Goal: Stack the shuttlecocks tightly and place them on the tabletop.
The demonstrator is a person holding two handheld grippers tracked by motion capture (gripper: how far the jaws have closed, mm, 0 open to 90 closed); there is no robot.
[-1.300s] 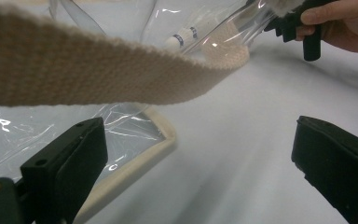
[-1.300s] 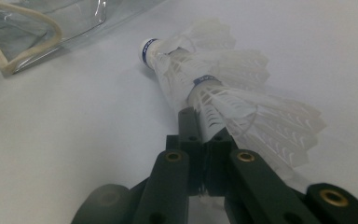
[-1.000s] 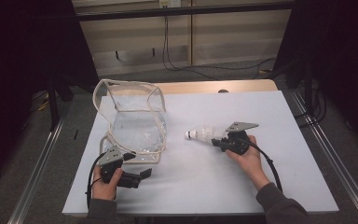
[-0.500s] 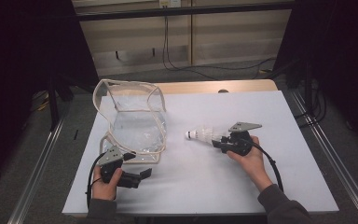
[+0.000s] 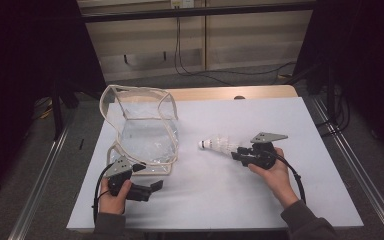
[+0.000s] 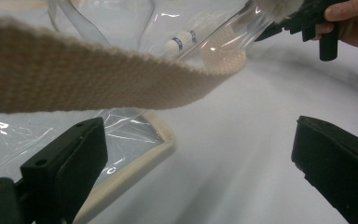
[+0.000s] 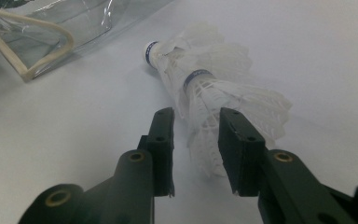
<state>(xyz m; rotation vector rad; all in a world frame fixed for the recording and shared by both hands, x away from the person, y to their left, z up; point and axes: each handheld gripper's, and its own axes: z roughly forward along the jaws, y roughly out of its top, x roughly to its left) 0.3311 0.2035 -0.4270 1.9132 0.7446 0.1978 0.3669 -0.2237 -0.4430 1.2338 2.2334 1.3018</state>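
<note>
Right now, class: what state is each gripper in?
Left gripper: open, holding nothing, beside the clear bag.
Right gripper: jaws closed on the stacked shuttlecocks.

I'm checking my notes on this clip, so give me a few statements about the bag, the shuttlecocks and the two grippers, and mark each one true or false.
1. The right gripper has its jaws closed on the skirt of the shuttlecocks. True.
2. The shuttlecocks are already inside the clear bag. False: they are outside it, over the table to the bag's right.
3. The left gripper is clamped on the bag's strap. False: its jaws stand wide open, with the strap hanging in front of them.
4. The bag has cream edging. True.
5. The shuttlecocks' cork end points toward the bag. True.
</note>
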